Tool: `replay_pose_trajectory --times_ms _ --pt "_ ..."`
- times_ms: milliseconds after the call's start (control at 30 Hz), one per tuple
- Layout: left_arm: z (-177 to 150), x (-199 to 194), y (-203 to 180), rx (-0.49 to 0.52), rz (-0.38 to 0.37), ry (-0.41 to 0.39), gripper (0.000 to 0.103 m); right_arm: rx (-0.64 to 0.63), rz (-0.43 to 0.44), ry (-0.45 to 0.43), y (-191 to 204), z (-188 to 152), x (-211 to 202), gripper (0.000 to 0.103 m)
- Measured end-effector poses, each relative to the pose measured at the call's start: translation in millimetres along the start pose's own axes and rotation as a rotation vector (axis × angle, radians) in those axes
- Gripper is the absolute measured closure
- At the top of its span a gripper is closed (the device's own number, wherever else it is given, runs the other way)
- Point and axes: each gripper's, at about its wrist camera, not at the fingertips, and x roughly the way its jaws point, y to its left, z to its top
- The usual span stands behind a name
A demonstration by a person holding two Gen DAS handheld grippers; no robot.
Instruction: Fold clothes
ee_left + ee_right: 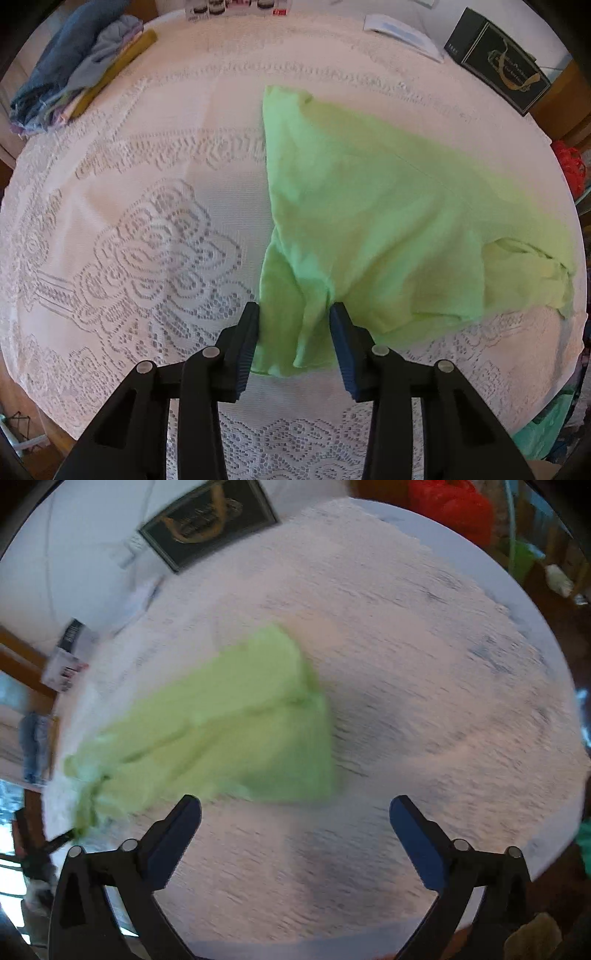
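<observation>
A light green garment (pixel 376 229) lies partly folded on the white lace tablecloth (pixel 147 206). My left gripper (pixel 295 314) has its two fingers on either side of a bunched corner of the garment, with cloth filling the gap between them. In the right wrist view, which is blurred by motion, the green garment (pixel 229 723) lies ahead and to the left. My right gripper (pixel 295 805) is wide open and empty above bare tablecloth (pixel 424 686), just short of the garment's near edge.
A stack of folded clothes (pixel 74 70) sits at the far left of the table. A dark box (pixel 498 62) and papers (pixel 402 33) lie at the far right. A red bag (pixel 454 506) sits beyond the table's edge.
</observation>
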Motion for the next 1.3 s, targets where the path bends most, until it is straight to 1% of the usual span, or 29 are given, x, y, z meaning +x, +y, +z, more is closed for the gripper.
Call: replay_pose_trajectory --times_ms 33,100,133,167,233,300,367,400,433,467,500,533,567,600,633,667,800,867,900,933,967,1000,1033,1067,1133,1167,1200,1233,1300 --pt "1 -2 -1 -0.005 0.0 -0.006 0.064 -0.007 0.013 0.002 5 5 5 0.001" --pt "2 -5 -3 -0.013 0.0 -0.018 0.063 -0.029 0.009 0.009 13 6 16 0.001" --pt "2 -5 -5 -0.016 -0.001 -0.023 0.063 -0.048 0.007 0.014 21 8 22 0.004" --pt "2 -5 -7 -0.017 -0.001 -0.027 0.063 -0.078 0.005 0.012 26 7 23 0.012" --pt "2 -1 -11 -0.022 0.005 -0.031 0.062 -0.139 -0.005 0.01 39 6 27 0.021" --pt "8 -4 -18 -0.036 0.02 -0.018 0.061 -0.196 -0.02 0.018 54 9 39 0.022" --pt "8 1 -20 -0.045 0.028 -0.022 0.06 -0.223 -0.027 0.056 61 6 55 0.022" --pt "7 1 -22 -0.043 0.035 -0.035 0.056 -0.232 -0.032 0.077 62 3 63 0.022" --pt "6 1 -23 -0.041 0.036 -0.042 0.051 -0.234 -0.039 0.093 61 1 71 0.019" --pt "5 1 -25 -0.038 0.036 -0.048 0.047 -0.25 -0.04 0.064 63 -1 70 0.016" --pt "3 2 -27 -0.029 0.031 -0.053 0.037 -0.258 -0.056 0.066 64 -2 72 0.015" --pt "3 3 -32 -0.008 0.029 -0.052 0.028 -0.256 -0.052 0.06 64 -5 73 0.01" --pt "3 5 -36 0.009 0.04 -0.048 0.025 -0.255 -0.047 0.053 64 -7 73 0.003" --pt "4 7 -40 0.025 0.062 -0.044 0.023 -0.249 -0.033 0.034 63 -9 73 0.0" --pt "4 8 -43 0.033 0.078 -0.041 0.021 -0.247 -0.033 0.025 61 -12 73 0.0" --pt "6 8 -42 0.018 0.073 -0.039 0.021 -0.244 -0.044 0.03 62 -11 74 0.0" --pt "13 14 -40 -0.027 0.023 -0.055 0.018 -0.267 -0.08 0.083 68 -8 81 0.0" --pt "12 15 -41 -0.02 0.002 -0.07 0.008 -0.305 -0.095 0.108 72 -7 84 0.0" --pt "12 18 -43 -0.009 -0.012 -0.073 0.0 -0.327 -0.109 0.118 75 -7 86 0.0" --pt "13 20 -46 0.005 -0.001 -0.072 0.0 -0.333 -0.124 0.122 77 -7 86 0.005" --pt "14 22 -50 0.018 0.025 -0.064 0.0 -0.316 -0.131 0.127 75 -5 81 0.021" --pt "14 22 -53 0.028 0.034 -0.063 0.0 -0.299 -0.137 0.131 74 -4 76 0.032" --pt "13 20 -54 0.033 0.036 -0.071 0.004 -0.282 -0.142 0.135 72 -2 71 0.048" --pt "11 17 -55 0.03 0.055 -0.079 0.006 -0.269 -0.096 0.127 71 1 60 0.05" --pt "6 10 -57 0.02 0.092 -0.097 0.012 -0.312 -0.072 0.085 72 6 38 0.05" --pt "3 3 -59 0.005 0.104 -0.114 0.014 -0.347 -0.077 0.067 73 10 29 0.05" --pt "1 -4 -62 -0.012 0.104 -0.128 0.021 -0.376 -0.072 0.047 73 16 19 0.05" --pt "-1 -11 -67 -0.032 0.096 -0.139 0.032 -0.402 -0.06 0.043 71 22 15 0.05" --pt "-3 -21 -85 -0.084 0.085 -0.144 0.041 -0.455 -0.035 0.035 69 35 7 0.05"
